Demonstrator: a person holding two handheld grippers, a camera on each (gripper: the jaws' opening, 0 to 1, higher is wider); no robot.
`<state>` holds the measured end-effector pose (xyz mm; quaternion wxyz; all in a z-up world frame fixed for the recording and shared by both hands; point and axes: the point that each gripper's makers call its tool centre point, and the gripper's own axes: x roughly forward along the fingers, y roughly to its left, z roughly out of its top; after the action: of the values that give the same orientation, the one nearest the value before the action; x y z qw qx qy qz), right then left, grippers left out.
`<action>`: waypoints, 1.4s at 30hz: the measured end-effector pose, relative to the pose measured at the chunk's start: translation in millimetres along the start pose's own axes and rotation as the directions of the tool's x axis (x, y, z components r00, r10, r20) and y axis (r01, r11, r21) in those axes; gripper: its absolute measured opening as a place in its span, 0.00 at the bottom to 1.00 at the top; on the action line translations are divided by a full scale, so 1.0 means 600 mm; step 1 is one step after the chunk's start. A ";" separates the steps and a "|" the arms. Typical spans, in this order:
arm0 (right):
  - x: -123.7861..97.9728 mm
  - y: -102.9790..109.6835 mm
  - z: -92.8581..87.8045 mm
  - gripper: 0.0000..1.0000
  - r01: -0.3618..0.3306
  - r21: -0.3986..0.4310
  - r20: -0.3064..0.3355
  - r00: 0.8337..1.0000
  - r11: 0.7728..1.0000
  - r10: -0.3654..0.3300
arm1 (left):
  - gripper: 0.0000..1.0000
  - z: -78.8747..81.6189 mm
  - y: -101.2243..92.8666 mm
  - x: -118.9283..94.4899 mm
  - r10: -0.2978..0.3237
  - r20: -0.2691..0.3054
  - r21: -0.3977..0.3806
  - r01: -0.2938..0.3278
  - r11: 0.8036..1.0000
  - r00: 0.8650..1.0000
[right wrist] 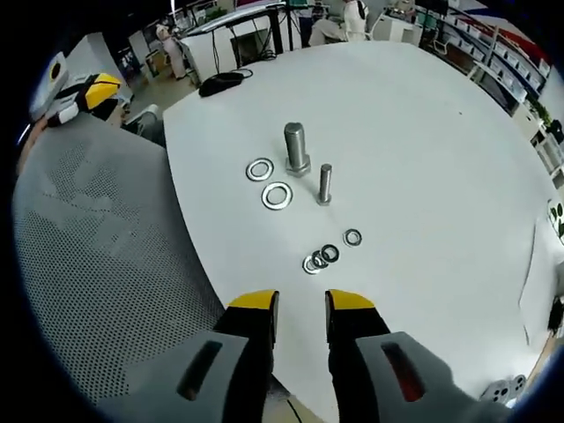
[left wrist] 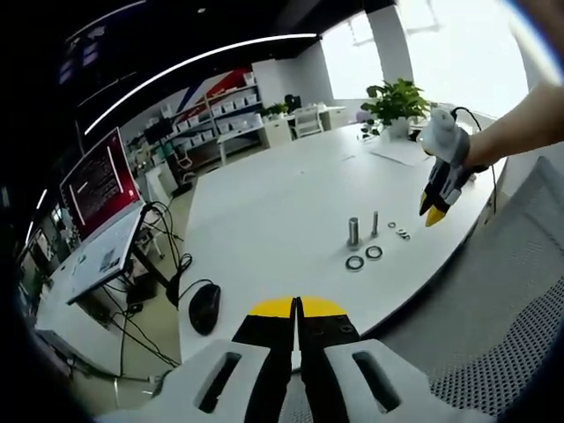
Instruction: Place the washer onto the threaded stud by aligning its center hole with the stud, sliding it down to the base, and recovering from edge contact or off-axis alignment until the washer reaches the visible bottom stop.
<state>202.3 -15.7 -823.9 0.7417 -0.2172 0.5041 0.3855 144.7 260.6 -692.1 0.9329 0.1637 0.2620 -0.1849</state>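
Two threaded studs stand upright on the white table [right wrist: 423,132]: a thick one [right wrist: 296,148] [left wrist: 353,231] and a thinner one [right wrist: 325,183] [left wrist: 374,223]. Two large washers [right wrist: 277,196] [left wrist: 355,263] lie flat beside the thick stud. A few small washers [right wrist: 330,253] [left wrist: 403,234] lie nearer my right gripper [right wrist: 302,308], which is open and empty, hovering above the table edge short of them. In the left gripper view a person's arm holds that gripper [left wrist: 432,211] over the table's right side. My left gripper [left wrist: 295,308] is shut with nothing in it, off the table edge; it also appears in the right gripper view [right wrist: 88,92].
A black mouse [left wrist: 204,307] [right wrist: 220,82] lies on the table near the left gripper. A grey mesh chair back [right wrist: 97,256] [left wrist: 511,300] stands along the table edge. A screen with red display [left wrist: 101,185], a potted plant [left wrist: 397,101] and a paper [left wrist: 397,152] lie farther off.
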 end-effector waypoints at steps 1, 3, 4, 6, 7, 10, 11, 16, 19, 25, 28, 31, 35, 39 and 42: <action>0.003 0.000 0.000 0.24 -0.001 -0.005 -0.009 1.000 1.000 0.001 | 0.00 0.000 0.000 0.000 0.001 0.001 -0.001 -0.001 1.000 1.000; 0.011 -0.001 0.000 0.24 -0.004 -0.020 -0.024 1.000 1.000 0.004 | 0.00 0.001 0.000 0.000 0.000 0.001 -0.001 0.000 1.000 1.000; 0.014 -0.001 -0.001 0.24 -0.010 -0.027 -0.033 0.999 1.000 0.009 | 0.00 0.000 0.000 0.000 -0.001 0.000 0.000 0.001 1.000 1.000; 0.023 -0.001 -0.003 0.24 -0.018 -0.036 -0.050 0.999 0.999 0.016 | 0.00 0.001 -0.001 0.000 -0.002 0.002 0.000 0.002 1.000 1.000; 0.028 0.001 -0.005 0.24 -0.024 -0.045 -0.061 0.998 0.999 0.021 | 0.00 0.002 -0.001 0.000 -0.003 0.005 0.000 0.003 1.000 1.000; 0.040 0.003 -0.009 0.25 -0.039 -0.056 -0.080 0.996 0.998 0.035 | 0.00 0.003 -0.001 0.000 -0.003 0.007 -0.001 0.003 1.000 1.000; 0.043 0.003 -0.010 0.25 -0.042 -0.060 -0.085 0.996 0.997 0.037 | 0.00 0.003 -0.001 0.001 -0.003 0.007 -0.001 0.003 1.000 1.000; 0.057 0.007 -0.015 0.25 -0.060 -0.066 -0.103 0.993 0.996 0.053 | 0.00 0.002 0.000 0.001 -0.002 0.005 -0.002 0.002 1.000 1.000; 0.061 0.005 -0.012 0.25 -0.059 -0.088 -0.112 0.992 0.994 0.049 | 0.00 0.002 0.000 0.001 -0.002 0.006 -0.003 0.002 1.000 1.000; 0.073 -0.001 -0.005 0.25 -0.056 -0.122 -0.127 0.991 0.991 0.040 | 0.00 0.003 0.001 0.001 0.001 0.009 -0.005 -0.001 1.000 1.000; 0.078 -0.006 -0.009 0.24 -0.040 -0.210 -0.171 0.985 0.977 0.003 | 0.00 0.003 0.001 0.000 0.002 0.010 -0.006 -0.002 1.000 1.000; 0.082 -0.004 -0.005 0.23 -0.040 -0.242 -0.187 0.982 0.969 -0.007 | 0.00 0.003 0.001 0.000 0.003 0.010 -0.007 -0.003 1.000 1.000; 0.083 -0.004 -0.004 0.24 -0.044 -0.273 -0.217 0.976 0.961 -0.017 | 0.00 0.003 0.002 0.000 0.006 0.011 -0.008 -0.006 1.000 1.000; 0.082 -0.004 -0.004 0.24 -0.063 -0.327 -0.229 0.973 0.943 -0.014 | 0.00 0.004 0.003 0.000 0.007 0.013 -0.010 -0.007 1.000 1.000; 0.084 -0.004 -0.002 0.24 -0.076 -0.343 -0.250 0.968 0.936 -0.013 | 0.00 0.004 0.004 0.001 0.010 0.013 -0.013 -0.010 1.000 1.000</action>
<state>213.4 0.0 -870.8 0.6159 -0.3839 0.5196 0.4509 147.2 261.6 -689.6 0.9366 0.1577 0.2561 -0.1797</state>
